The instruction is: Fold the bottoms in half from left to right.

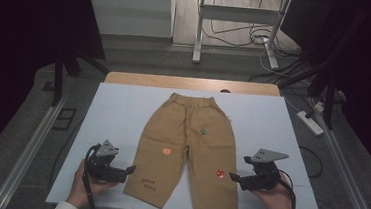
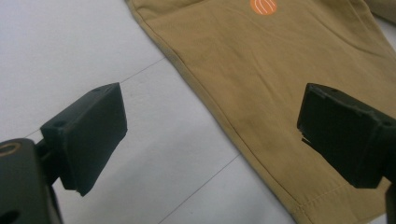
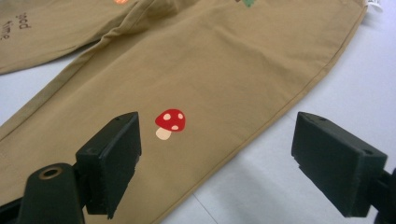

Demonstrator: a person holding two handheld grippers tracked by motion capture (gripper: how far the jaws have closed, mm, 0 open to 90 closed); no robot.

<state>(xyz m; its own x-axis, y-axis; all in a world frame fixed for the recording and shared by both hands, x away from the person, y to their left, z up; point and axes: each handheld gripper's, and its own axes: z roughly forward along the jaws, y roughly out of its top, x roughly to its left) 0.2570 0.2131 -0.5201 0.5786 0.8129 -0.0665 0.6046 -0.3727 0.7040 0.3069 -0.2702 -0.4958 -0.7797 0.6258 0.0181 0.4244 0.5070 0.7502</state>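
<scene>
Tan child's trousers [image 1: 186, 144] lie flat on the white table [image 1: 118, 109], waistband away from me, legs toward me. Small prints mark them: an orange pumpkin [image 1: 167, 151], a green patch [image 1: 203, 131], a red mushroom [image 1: 220, 174] and dark lettering [image 1: 149, 184]. My left gripper [image 1: 129, 170] rests at the outer edge of the left leg, open, its jaws straddling the side seam [image 2: 219, 116] with nothing pinched. At the right leg's outer edge my right gripper [image 1: 234, 177] also stands open; the mushroom [image 3: 170, 122] and the leg's seam lie between its jaws.
The table's wooden far edge [image 1: 190, 83] borders the white top. Metal rails [image 1: 35, 138] run along both sides. A table frame [image 1: 240, 18] and loose cables [image 1: 278, 46] sit on the floor beyond, with a power strip [image 1: 310, 121] at the right.
</scene>
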